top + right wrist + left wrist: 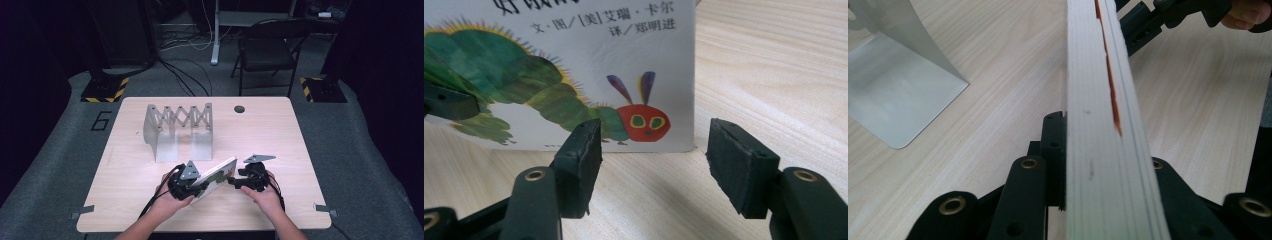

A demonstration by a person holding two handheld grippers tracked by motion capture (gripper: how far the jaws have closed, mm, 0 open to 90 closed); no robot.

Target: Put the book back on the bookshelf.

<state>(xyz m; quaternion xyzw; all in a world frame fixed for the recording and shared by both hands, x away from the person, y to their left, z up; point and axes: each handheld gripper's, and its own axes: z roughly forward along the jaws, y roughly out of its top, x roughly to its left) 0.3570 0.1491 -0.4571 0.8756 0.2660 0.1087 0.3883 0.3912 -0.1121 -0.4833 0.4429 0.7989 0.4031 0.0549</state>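
A thick white board book [218, 176] with a green caterpillar on its cover [574, 65] stands on its lower edge on the wooden table [260, 130]. My left gripper [201, 186] is shut on the book's near end. In the left gripper view its black jaws [1103, 150] clamp the page block [1098, 100] from both sides. My right gripper [231, 181] sits just right of the book, facing the cover. Its padded jaws [649, 160] stand open and short of the book's lower corner, with only bare table between them. One left jaw [446, 102] shows against the cover.
A grey metal scissor-fold rack [179, 131] stands behind the book at the table's middle, and its foot plate [893, 85] lies left of the book. A round cable hole [239, 108] sits at the far edge. A folding chair [267, 50] stands beyond the table.
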